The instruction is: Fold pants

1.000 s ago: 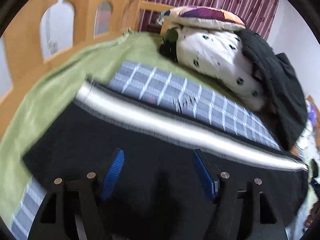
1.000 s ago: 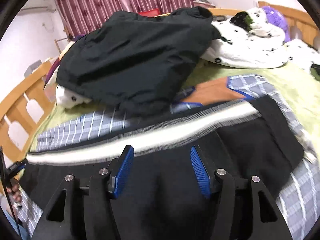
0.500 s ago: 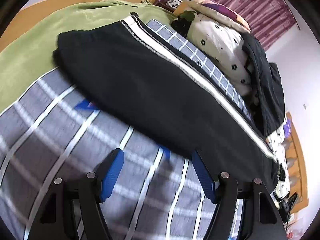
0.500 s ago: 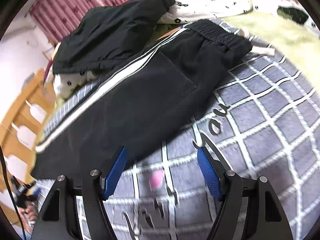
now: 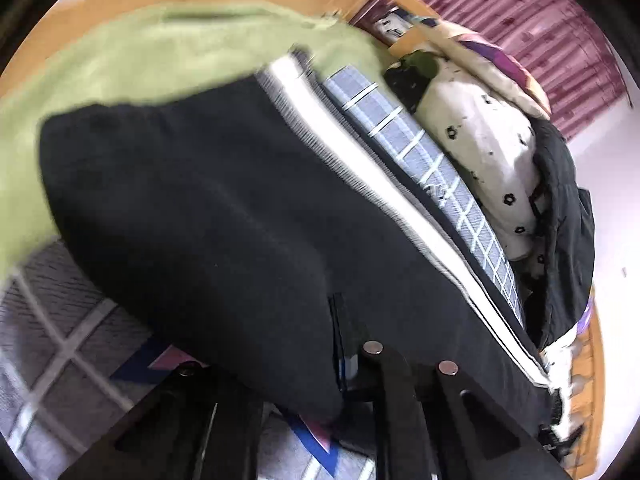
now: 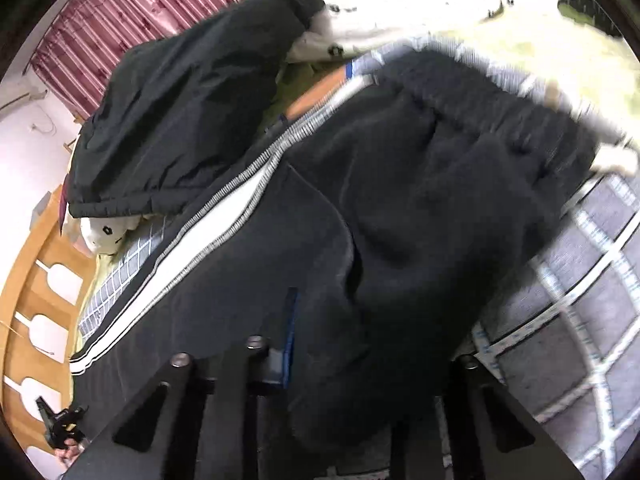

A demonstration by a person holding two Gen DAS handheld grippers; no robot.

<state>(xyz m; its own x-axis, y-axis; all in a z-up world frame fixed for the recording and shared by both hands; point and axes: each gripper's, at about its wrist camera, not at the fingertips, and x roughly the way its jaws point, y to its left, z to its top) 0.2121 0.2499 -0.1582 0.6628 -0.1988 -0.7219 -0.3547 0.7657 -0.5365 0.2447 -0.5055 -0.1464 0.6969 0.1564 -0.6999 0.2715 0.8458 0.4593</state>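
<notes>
Black pants with a white side stripe lie across the checked sheet. In the left wrist view their near edge is draped over my left gripper, which is shut on the cloth; one blue pad peeks out beside the fold. The right wrist view shows the pants at the waistband end, with a white drawstring. My right gripper has its jaws closing on a bunched fold of the pants. One blue pad shows; cloth hides the other finger.
A black jacket is heaped on a white spotted duvet beyond the pants. A green blanket lies at the far left. The grey checked sheet covers the near bed. A wooden bed rail and maroon curtains bound the space.
Both grippers came down to the near edge of the pants and rolled. Their jaws, wide apart over the sheet half a second ago, have closed onto the black cloth.
</notes>
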